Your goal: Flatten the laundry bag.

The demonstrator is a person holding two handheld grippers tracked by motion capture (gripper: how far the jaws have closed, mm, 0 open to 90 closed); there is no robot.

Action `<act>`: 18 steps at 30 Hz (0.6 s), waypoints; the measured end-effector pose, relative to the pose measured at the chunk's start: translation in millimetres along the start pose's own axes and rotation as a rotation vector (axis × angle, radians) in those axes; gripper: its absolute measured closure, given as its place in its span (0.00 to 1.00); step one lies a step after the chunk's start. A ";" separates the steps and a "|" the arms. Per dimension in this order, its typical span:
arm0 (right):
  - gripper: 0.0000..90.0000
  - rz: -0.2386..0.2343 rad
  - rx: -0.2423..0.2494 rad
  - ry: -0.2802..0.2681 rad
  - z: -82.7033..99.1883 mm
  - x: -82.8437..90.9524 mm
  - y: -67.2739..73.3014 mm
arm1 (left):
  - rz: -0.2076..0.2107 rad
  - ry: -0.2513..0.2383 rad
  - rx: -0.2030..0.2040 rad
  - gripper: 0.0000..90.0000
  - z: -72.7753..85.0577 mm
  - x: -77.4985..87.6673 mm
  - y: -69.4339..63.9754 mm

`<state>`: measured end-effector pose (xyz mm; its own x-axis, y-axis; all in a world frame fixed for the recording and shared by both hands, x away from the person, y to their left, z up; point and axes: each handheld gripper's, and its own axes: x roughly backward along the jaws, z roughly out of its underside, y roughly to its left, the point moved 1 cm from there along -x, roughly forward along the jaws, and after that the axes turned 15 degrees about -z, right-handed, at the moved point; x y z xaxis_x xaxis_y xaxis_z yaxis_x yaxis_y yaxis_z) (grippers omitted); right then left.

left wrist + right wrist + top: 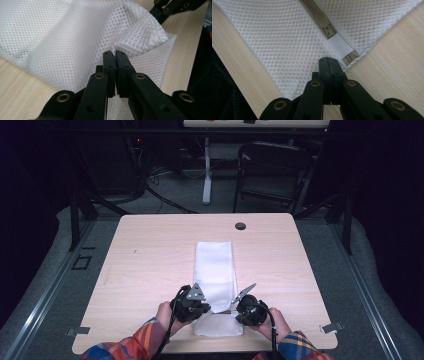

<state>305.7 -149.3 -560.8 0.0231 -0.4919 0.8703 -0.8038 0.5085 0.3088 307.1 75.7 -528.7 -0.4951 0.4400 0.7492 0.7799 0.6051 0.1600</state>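
A white mesh bag (pixel 214 262) lies lengthwise on the pale wooden table (pixel 150 260), its near end between my two grippers. My left gripper (pixel 206 308) is shut on a fold of the mesh, which rises in a rumpled peak (pixel 135 32) just past the closed tips of the left gripper (pixel 115 53). My right gripper (pixel 234 309) is shut on the bag's corner; the right gripper's tips (pixel 329 60) meet on the mesh next to the beige zipper pull (pixel 324 23) and a white tab (pixel 339 45). The right gripper's black links (pixel 172 7) show beyond the fold.
A dark round cable hole (pixel 240 226) sits near the table's far edge. A black folding chair (pixel 272 170) and a white stand leg (pixel 206 170) are on the floor behind. Metal clips (pixel 331 326) mark the table's near corners. Bare wood lies on both sides of the bag.
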 end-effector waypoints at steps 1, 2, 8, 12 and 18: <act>1.00 0.004 -0.002 0.000 -0.1 -0.1 0.2 | -0.005 0.002 -0.002 0.97 0.8 1.0 0.8; 1.00 0.006 -0.001 0.002 -0.2 -0.1 0.4 | -0.009 0.005 -0.002 0.97 1.7 2.1 1.3; 1.00 0.020 -0.013 0.014 0.8 1.4 0.0 | -0.038 0.007 0.011 0.97 8.5 10.1 6.8; 1.00 0.024 -0.023 0.011 1.4 1.9 -1.2 | -0.068 0.008 0.041 0.97 15.0 17.4 14.4; 1.00 0.020 -0.029 0.021 1.9 3.5 -3.5 | -0.081 0.026 0.059 0.97 23.4 26.3 22.3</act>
<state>307.5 -154.1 -559.6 0.0205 -0.4666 0.8842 -0.7864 0.5386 0.3024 302.5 116.2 -520.5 -0.5448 0.3708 0.7521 0.7135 0.6762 0.1835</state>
